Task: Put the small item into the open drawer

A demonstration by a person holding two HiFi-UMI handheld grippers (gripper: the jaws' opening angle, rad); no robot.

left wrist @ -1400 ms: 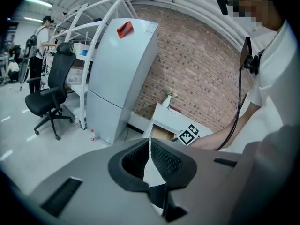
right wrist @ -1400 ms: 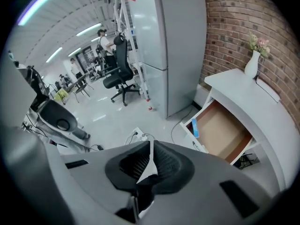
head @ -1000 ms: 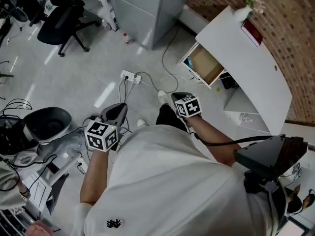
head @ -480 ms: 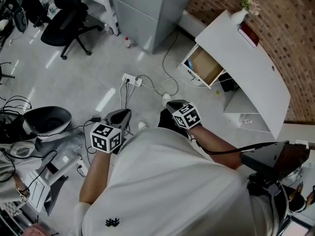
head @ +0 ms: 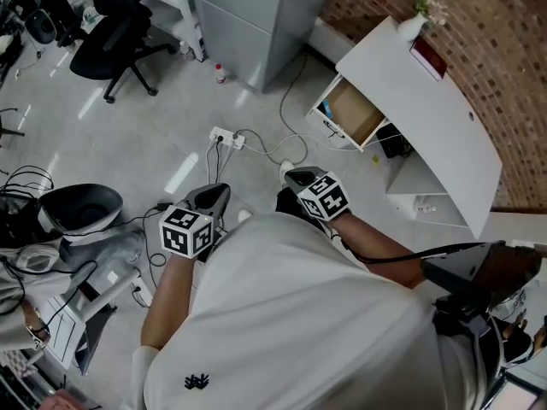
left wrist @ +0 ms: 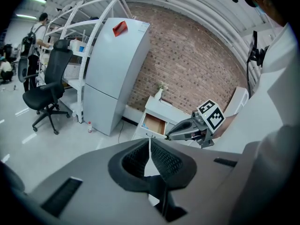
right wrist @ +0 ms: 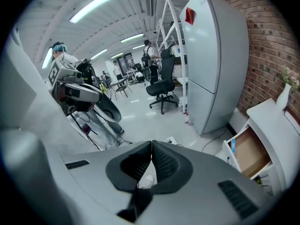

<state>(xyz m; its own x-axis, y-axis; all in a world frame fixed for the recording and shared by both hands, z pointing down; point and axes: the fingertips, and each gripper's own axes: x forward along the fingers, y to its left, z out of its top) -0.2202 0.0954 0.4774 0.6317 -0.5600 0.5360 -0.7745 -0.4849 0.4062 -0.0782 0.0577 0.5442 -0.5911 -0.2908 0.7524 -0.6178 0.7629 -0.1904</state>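
Right gripper [head: 297,176] has rolled a touch since a second ago.

Head view: the open drawer [head: 355,114], light brown inside, sits in the white cabinet [head: 427,118], ahead of the right gripper and well apart.

Left gripper view: left gripper [left wrist: 150,146] jaws pressed together, drawer straight ahead.

Right gripper view: jaws tight together, drawer off to their right.

Small item: can't make it out anywhere.

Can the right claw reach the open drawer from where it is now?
Probably not yet. The right claw hangs close to the person, with a stretch of floor between it and the open drawer. Nothing blocks the path, so stepping closer should do.
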